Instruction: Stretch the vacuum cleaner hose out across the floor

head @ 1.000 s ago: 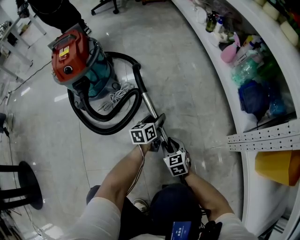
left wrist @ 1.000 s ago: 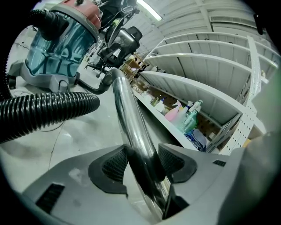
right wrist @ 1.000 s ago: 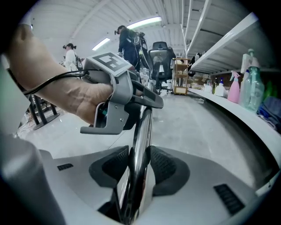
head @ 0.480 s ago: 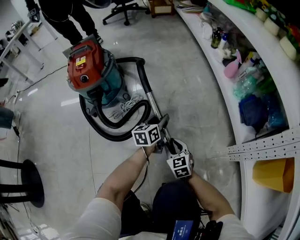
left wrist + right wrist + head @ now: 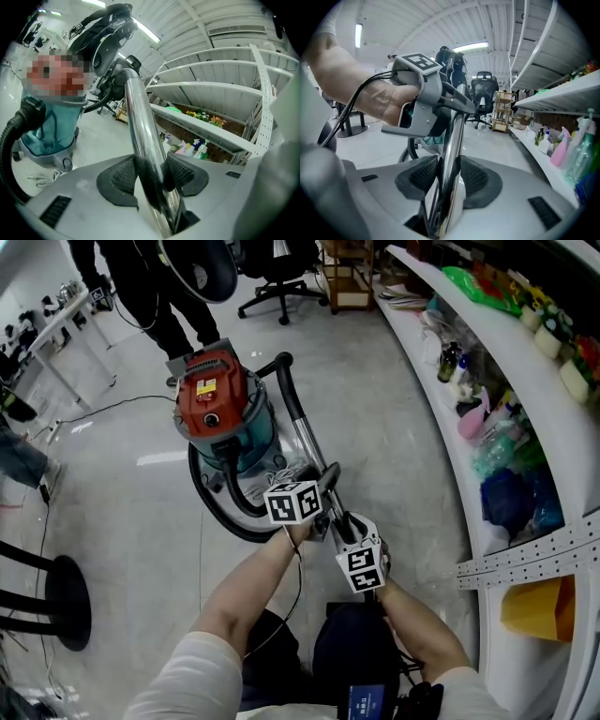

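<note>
Along the right, a curved white shelf point(image 5: 439, 423), crowded with bottles, a pink spray bottle point(image 5: 472, 423) and dark blue bags point(image 5: 514, 501) among them. Below a perforated white strip point(image 5: 525, 554), a yellow bin point(image 5: 539, 607). At the far end, a black office chair point(image 5: 281, 273) beside a wooden trolley point(image 5: 349, 273). At left, a round black stool base point(image 5: 67, 601), with a thin cable point(image 5: 103, 411) farther back.

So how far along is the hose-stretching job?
Done: the left claw and right claw are shut on the metal tube, the left claw having just closed tighter. In hand: the tube is held up at a slant. Left: the black hose lies curled around the vacuum cleaner, not yet stretched out.
</note>
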